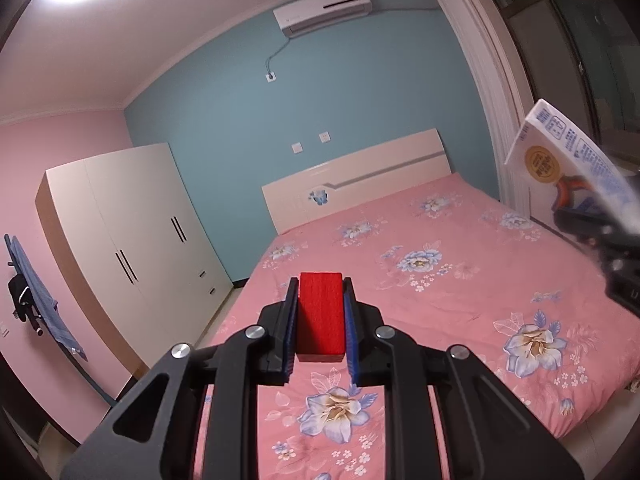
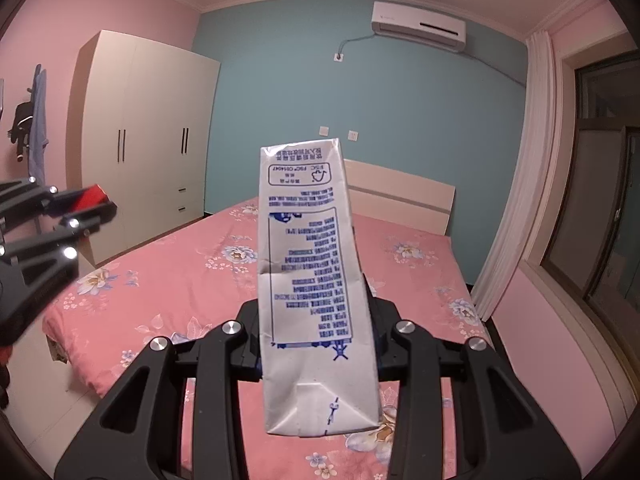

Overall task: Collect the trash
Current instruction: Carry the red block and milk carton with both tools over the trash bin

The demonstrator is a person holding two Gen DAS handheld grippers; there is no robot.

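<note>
Flat red rectangular box (image 1: 321, 316) sat clamped in the left tool (image 1: 320, 332); tall white carton with blue print (image 2: 312, 280) was pinched in the right tool (image 2: 316, 344). Both hung above the pink floral-sheeted bed (image 1: 460, 280), white wardrobe (image 1: 132, 240) beyond.

Small red box (image 1: 321, 316), held aloft; dented white milk carton (image 2: 310, 280), printing inverted

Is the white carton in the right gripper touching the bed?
Apart. The right wrist view shows the white carton clamped in the right gripper, raised clear above the bed.
</note>
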